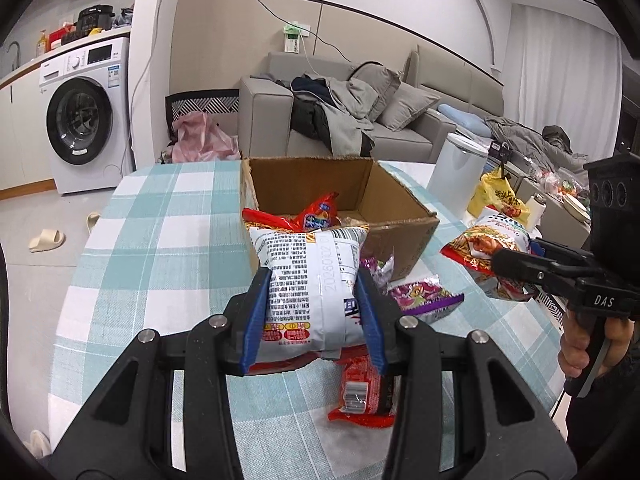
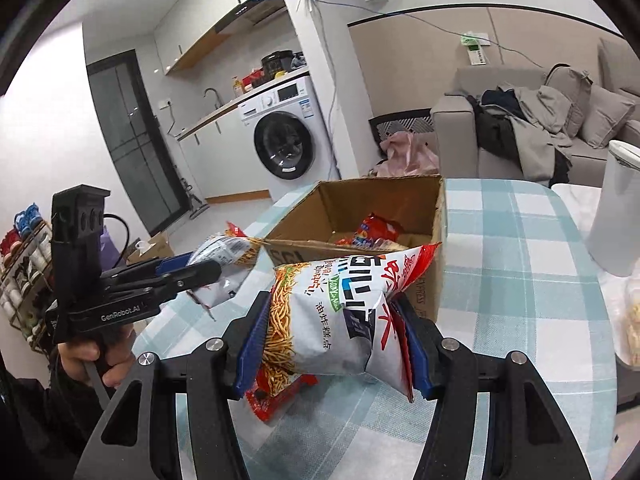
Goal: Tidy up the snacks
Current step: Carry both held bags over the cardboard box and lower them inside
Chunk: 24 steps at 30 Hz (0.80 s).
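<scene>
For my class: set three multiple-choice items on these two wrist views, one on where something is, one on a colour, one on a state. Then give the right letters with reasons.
1. Where is the cardboard box?
A. on the checked tablecloth
B. on the sofa
C. on the floor

2. What colour are the pads on the left gripper?
A. green
B. blue
C. yellow

3. What is the right gripper doing?
A. standing open and empty
B. pressing on the box
C. clamped on a snack bag

Answers: 1 A, the box stands on the cloth. 2 B, blue pads squeeze its own noodle-snack bag. 3 C, both pads press that bag's sides, lifted off the table.
</scene>
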Motion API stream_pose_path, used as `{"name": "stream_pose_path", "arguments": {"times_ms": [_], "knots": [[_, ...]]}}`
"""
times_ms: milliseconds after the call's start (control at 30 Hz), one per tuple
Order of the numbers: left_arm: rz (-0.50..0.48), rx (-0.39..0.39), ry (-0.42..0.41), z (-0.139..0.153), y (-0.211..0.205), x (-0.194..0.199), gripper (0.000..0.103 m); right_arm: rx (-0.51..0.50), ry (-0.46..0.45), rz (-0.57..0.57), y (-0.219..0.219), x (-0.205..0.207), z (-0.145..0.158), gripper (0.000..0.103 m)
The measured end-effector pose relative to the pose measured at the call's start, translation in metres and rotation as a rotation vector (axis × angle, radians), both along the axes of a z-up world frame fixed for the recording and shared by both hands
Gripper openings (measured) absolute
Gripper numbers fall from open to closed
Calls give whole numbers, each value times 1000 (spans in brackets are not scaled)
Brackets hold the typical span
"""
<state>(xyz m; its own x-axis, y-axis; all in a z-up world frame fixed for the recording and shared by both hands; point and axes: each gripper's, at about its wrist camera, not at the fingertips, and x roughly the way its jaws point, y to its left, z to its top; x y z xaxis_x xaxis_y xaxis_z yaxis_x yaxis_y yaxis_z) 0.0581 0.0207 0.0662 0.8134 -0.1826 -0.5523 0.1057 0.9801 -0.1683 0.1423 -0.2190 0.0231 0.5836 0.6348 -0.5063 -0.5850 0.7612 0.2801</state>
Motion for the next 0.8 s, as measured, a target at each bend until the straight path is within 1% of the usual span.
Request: {"name": "stream_pose_path", "arguments": {"times_ms": [100,200,300,533,633,700,800], "knots": [[7,-7,-9,6,1,3,39,23,4,-28,-5,5,1,60],[11,-5,-20,12,1,8,39,8,-5,-62,-6,8,5,60],[12,-6,-30,19,1,14,39,15,-6,-83,-6,14,9,60],[16,-6,-49,36,-1,30,39,16,-10,-108,0,27,21,60],[17,5,-61,41,-4,39,39,23,-11,-118,3,32,27,60],[26,30,-71,43,-7,45,39,24,-16,-124,5,36,30,60],[21,35,-64,44,-10,59,39,18,-14,-131,10,45,34,60]]}}
